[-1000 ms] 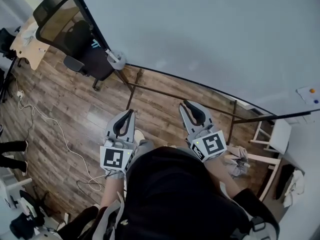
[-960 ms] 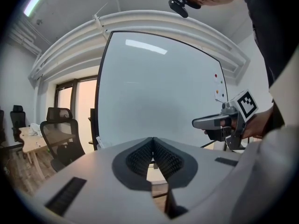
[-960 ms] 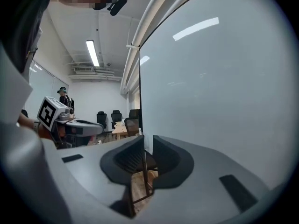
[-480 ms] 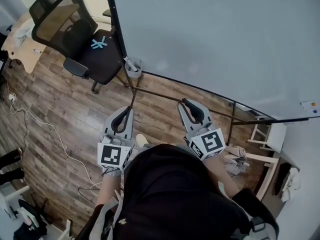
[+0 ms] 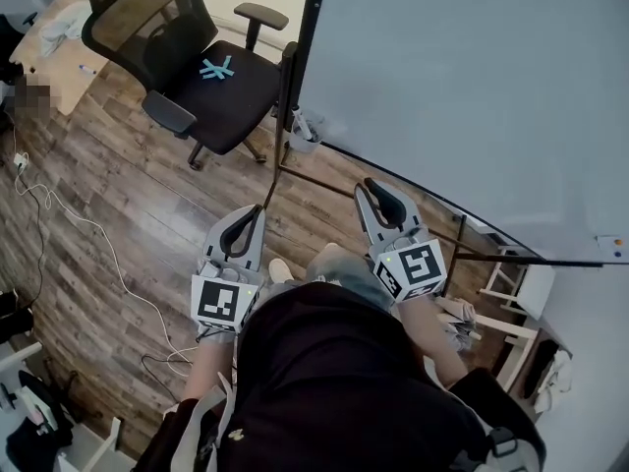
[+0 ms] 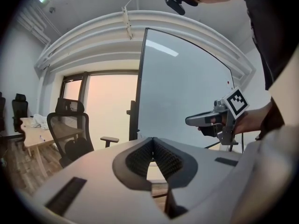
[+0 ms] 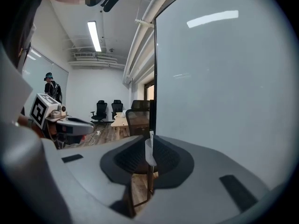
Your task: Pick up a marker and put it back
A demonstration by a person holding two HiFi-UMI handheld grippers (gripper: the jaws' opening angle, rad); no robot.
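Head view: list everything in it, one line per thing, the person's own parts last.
whiteboard: one, pale grey, dark frame, upper right
marker cup: one, grey, at the whiteboard's lower left corner; contents too small to count
office chair: one, black, upper left
tape cross: one, blue, on the chair's seat
desk: one, light wood, top left corner
cable: one, white, on the floor at left
floor: one, dark wood planks, left and centre
left gripper: one, grey, jaws together, empty
right gripper: one, grey, jaws slightly apart, empty
torso: one, black top, bottom centre
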